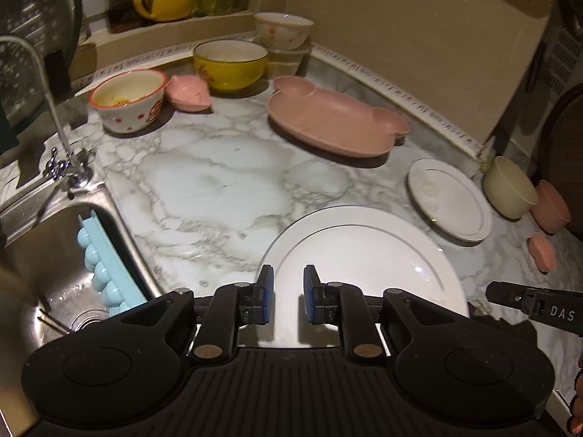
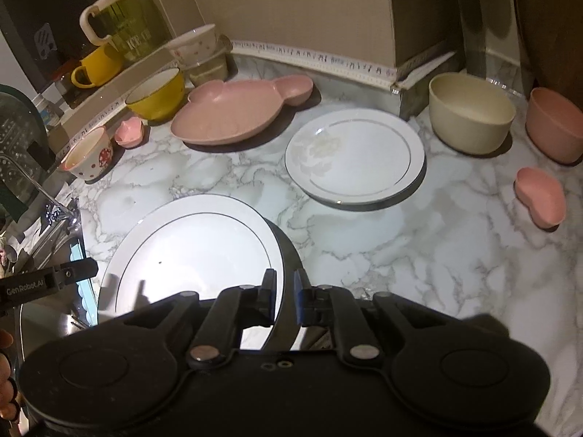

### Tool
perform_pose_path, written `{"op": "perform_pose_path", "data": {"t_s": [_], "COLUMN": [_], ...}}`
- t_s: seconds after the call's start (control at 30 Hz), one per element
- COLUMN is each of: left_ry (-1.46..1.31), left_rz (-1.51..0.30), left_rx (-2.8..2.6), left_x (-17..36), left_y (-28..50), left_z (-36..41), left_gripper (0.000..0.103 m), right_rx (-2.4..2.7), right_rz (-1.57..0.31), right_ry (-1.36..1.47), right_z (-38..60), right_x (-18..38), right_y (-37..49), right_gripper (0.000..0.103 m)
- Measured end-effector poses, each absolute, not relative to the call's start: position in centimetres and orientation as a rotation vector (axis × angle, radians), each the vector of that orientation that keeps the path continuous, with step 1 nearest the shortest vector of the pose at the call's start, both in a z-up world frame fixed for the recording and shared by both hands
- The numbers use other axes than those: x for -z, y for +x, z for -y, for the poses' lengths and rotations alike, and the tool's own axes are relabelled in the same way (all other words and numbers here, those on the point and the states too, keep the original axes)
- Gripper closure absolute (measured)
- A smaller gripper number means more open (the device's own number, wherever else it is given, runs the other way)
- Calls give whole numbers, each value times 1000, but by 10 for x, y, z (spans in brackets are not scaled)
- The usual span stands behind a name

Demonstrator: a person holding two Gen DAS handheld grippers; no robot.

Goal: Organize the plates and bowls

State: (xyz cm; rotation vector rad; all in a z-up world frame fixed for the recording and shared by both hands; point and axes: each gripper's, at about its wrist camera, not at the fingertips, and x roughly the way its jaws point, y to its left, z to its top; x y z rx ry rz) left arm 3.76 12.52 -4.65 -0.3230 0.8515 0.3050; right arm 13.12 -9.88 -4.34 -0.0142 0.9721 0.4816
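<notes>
A large white plate (image 1: 364, 255) (image 2: 189, 255) with a thin dark ring hangs just above the marble counter (image 1: 204, 182), casting a dark shadow. My left gripper (image 1: 288, 287) is shut on its left rim, and my right gripper (image 2: 285, 291) is shut on its right rim, which runs between the blue pads. Each gripper shows in the other's view, the right gripper (image 1: 510, 296) and the left gripper (image 2: 73, 273). A smaller white plate (image 2: 355, 156) lies flat behind. A pink divided tray (image 2: 233, 116), a yellow bowl (image 2: 156, 98) and a red-dotted bowl (image 2: 89, 156) stand farther back.
A cream bowl (image 2: 470, 113), a pink bowl (image 2: 554, 123) and a small pink dish (image 2: 539, 196) sit at the right. Another small pink dish (image 1: 187, 93) lies by the dotted bowl. The sink (image 1: 54, 255) and faucet (image 1: 54, 109) are at the left. A flowered bowl (image 1: 284, 31) tops stacked containers.
</notes>
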Motion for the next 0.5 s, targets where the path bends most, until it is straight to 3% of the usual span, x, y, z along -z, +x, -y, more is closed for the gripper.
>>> {"op": "perform_pose_path", "data": {"t_s": [0.07,0.17,0.23,0.27,0.37,0.5], "left_ry": [-316,-309,-302,-293,-277,-262], "left_rz": [-837,-821,-809,-800,-783,-766], "left_rx": [-289,-270,-262,-259,-237,-211], "left_x": [43,38,35,33,28,22], "left_y": [38,39,38,38,36,35], "left_z": [-121,-116,-113,-111,-107,-104], "left_gripper": [83,70,48,45,43,38], "right_rx": [-481,-469,-467,-465,-456,-444], "right_rz": [-954,-941,-929,-925,-902,-864], "right_ry": [-22,-26,-26,-26,-35,-37], "right_z": [100,101,103,104,105,107], "right_x": [39,32,29,27,22,13], "right_y": [127,122,119,118,112,105], "right_gripper": [88,85,84,82,77,56]}}
